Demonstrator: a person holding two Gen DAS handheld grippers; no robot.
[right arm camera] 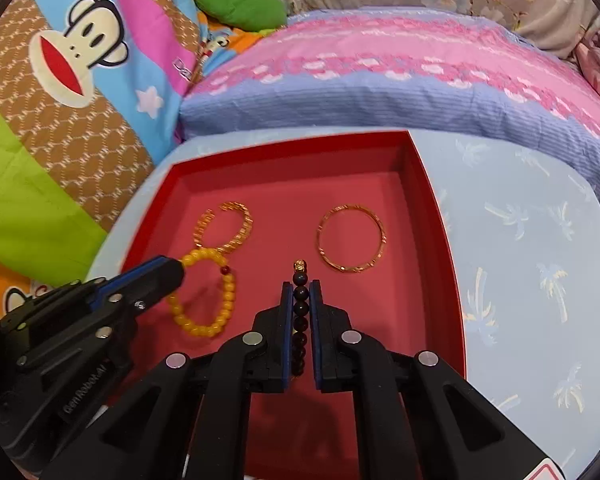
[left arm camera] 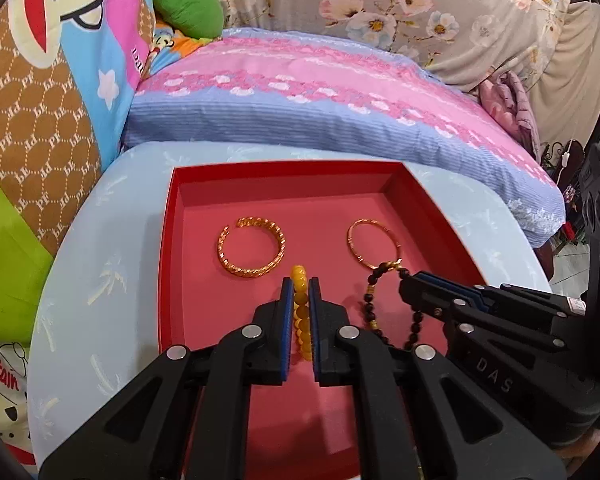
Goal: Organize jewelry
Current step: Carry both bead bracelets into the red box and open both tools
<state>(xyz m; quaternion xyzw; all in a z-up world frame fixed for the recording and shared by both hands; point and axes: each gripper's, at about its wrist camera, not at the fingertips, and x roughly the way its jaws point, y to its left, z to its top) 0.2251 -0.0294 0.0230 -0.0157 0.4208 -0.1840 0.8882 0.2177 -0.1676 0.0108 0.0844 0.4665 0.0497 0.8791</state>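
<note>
A red tray (left arm camera: 172,216) (right arm camera: 432,200) sits on a light blue cloth. My left gripper (left arm camera: 300,284) (right arm camera: 180,268) is shut on a yellow bead bracelet (left arm camera: 300,312) (right arm camera: 204,292), held over the tray floor. My right gripper (right arm camera: 301,286) (left arm camera: 406,276) is shut on a dark bead bracelet (right arm camera: 301,312) (left arm camera: 380,304) with a gold charm. A braided open gold bangle (left arm camera: 252,246) (right arm camera: 230,224) lies at the tray's back left. A thin gold bangle (left arm camera: 374,242) (right arm camera: 352,238) lies at the back right.
The light blue palm-print cloth (left arm camera: 100,280) (right arm camera: 520,260) surrounds the tray. A pink and blue pillow (left arm camera: 320,100) (right arm camera: 380,72) lies right behind it. Cartoon-print bedding (left arm camera: 52,80) (right arm camera: 80,100) and a green cushion (left arm camera: 186,4) are at the left.
</note>
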